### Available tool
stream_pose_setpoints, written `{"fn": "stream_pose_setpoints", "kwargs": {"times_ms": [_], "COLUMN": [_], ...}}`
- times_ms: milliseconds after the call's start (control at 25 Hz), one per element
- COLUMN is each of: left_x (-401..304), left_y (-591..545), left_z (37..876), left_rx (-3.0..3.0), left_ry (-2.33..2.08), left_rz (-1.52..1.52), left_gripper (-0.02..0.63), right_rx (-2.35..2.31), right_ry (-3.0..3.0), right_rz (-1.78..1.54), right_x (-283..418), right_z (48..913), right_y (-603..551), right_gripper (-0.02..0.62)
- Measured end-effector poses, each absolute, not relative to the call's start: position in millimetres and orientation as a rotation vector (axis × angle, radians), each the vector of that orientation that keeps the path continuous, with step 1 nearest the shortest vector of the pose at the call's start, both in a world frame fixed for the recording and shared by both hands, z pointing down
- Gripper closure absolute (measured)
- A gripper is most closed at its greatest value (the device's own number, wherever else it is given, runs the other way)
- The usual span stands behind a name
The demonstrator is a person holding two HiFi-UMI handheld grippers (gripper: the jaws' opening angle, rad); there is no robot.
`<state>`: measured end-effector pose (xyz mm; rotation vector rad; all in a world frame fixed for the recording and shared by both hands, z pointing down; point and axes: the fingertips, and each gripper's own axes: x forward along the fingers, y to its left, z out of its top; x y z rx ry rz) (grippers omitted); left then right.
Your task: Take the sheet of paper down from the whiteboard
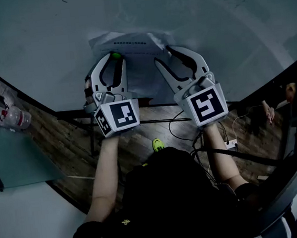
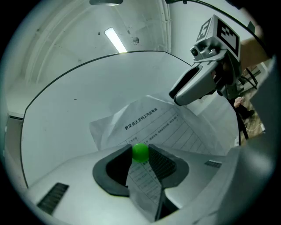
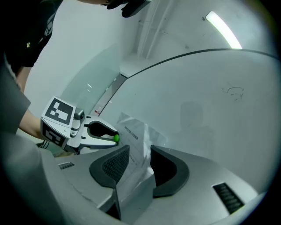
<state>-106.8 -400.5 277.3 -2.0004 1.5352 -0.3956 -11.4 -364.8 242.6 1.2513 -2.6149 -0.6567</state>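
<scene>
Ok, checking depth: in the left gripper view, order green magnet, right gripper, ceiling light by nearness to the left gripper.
1. green magnet, between its jaws.
2. right gripper, to the upper right.
3. ceiling light, far overhead, upper left.

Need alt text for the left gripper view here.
The left gripper pinches a green magnet at its jaw tips, with a creased printed sheet of paper running between the jaws against the whiteboard. The right gripper shows at the upper right.
</scene>
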Motion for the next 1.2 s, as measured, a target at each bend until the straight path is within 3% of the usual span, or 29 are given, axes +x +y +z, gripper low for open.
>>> {"fn": "stream_pose_setpoints", "kwargs": {"times_ms": [200,640,1000,1160,1200], "left_x": [-106.5,-107.0,-107.3,-107.0,-107.3], "left_y": [-400.0,-400.3,-399.8,-399.2,-399.2], "left_z": [277.6,277.7,277.2,277.3,277.3], "left_rx": [-1.999,-1.993,-1.993,-1.990,-1.990], "left_ry": [1.532,1.530,1.536,1.530,1.530], "left_rz": [-0.404,-0.422,-0.425,-0.435,-0.437], "left_gripper": [0.472,0.472,0.472,0.473,0.474], "right_rx": [1.402,1.325,1.292,1.295,1.296], "right_ry": [-2.535,-2.572,-2.574,-2.567,-2.567], "right_rz": [-0.686,-0.665,-0.671,-0.656,-0.653], "right_x": [11.8,1.7,-1.4,1.8,2.2], "right_z": [231.7,235.8,236.0,239.8,240.4], "right_y": [-373.0,-375.6,-378.8,-379.5,-379.4], "right_gripper": [0.399,0.398,0.474,0.574,0.574]}}
